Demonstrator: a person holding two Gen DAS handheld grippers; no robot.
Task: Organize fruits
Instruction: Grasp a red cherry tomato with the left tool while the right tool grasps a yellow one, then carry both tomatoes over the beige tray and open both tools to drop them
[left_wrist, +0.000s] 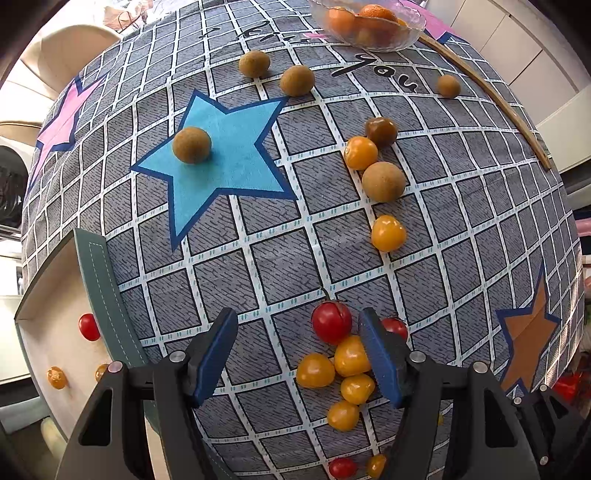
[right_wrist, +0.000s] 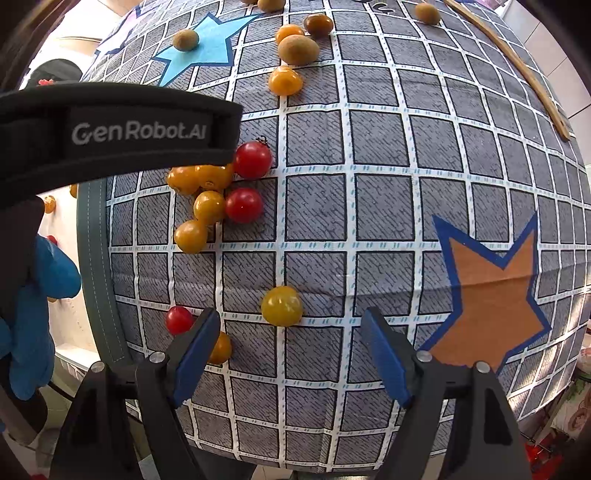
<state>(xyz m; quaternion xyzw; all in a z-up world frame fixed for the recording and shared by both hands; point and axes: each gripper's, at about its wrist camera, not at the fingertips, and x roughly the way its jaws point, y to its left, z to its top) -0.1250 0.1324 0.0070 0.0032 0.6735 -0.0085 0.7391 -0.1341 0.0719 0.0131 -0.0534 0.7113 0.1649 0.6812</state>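
Note:
Small tomatoes lie on a grey checked tablecloth (left_wrist: 280, 254). My left gripper (left_wrist: 299, 358) points down, open, over a cluster of yellow tomatoes (left_wrist: 316, 369) and a red tomato (left_wrist: 331, 322); its right finger (left_wrist: 376, 358) stands beside the cluster and no pad presses on a fruit. In the right wrist view my right gripper (right_wrist: 291, 354) is open above the cloth. A lone yellow tomato (right_wrist: 282, 305) sits just beyond its fingertips. A small red tomato (right_wrist: 178, 319) and an orange one (right_wrist: 221, 347) lie by its left finger (right_wrist: 195, 354).
A white box (left_wrist: 48, 295) with a teal rim holds a few tomatoes at the left table edge. Brown round fruits (left_wrist: 192, 144) are scattered further back. A glass bowl (left_wrist: 410, 38) of oranges and a wooden stick (left_wrist: 491, 96) lie at the back. A blue-gloved hand (right_wrist: 29, 295) shows at the left.

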